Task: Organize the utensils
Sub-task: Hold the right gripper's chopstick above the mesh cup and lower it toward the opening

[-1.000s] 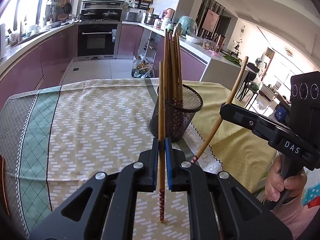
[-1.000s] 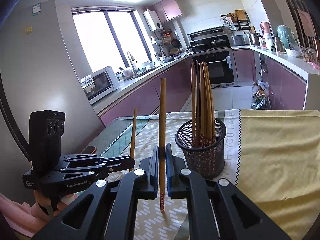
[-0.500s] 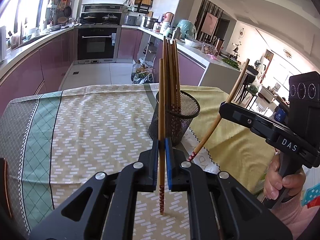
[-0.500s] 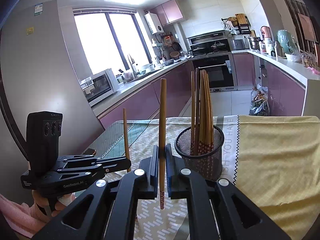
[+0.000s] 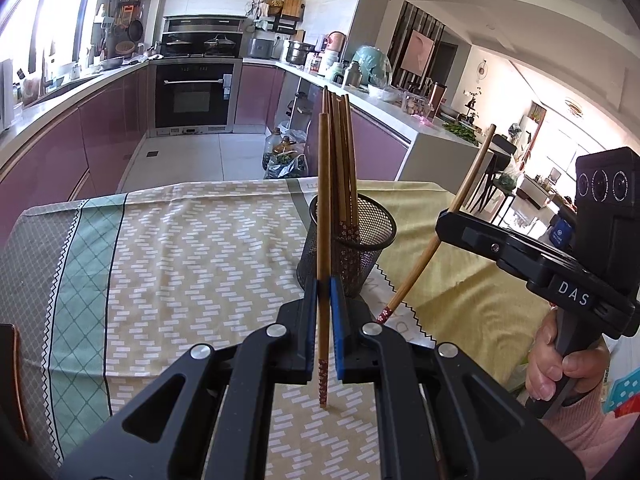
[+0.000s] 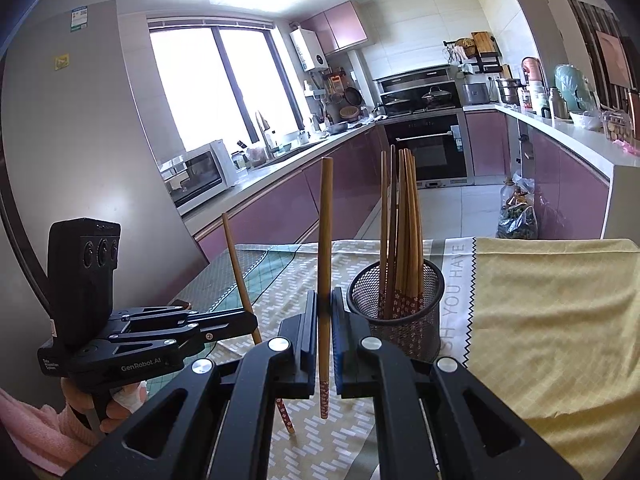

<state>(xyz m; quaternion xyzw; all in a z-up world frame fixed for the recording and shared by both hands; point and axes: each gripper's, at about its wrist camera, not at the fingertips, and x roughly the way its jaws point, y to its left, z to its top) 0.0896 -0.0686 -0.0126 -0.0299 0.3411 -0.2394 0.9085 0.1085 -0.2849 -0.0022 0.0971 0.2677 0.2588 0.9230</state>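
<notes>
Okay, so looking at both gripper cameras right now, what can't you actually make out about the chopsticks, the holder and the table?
- Chopsticks in the mesh holder: exact count unclear; they overlap in both views.
- Holder's near side, left wrist view: hidden behind the left gripper and its chopstick.
- Table near edge: covered by the gripper bodies in both views.
- Right gripper chopstick: whether its tip touches the cloth cannot be told.
- Brown object at the left edge, left wrist view: cut off.

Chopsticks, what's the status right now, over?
Left tongs shut on one chopstick. Right tongs shut on another chopstick. Mesh holder ahead, already holding several. Nothing blocking the way.
</notes>
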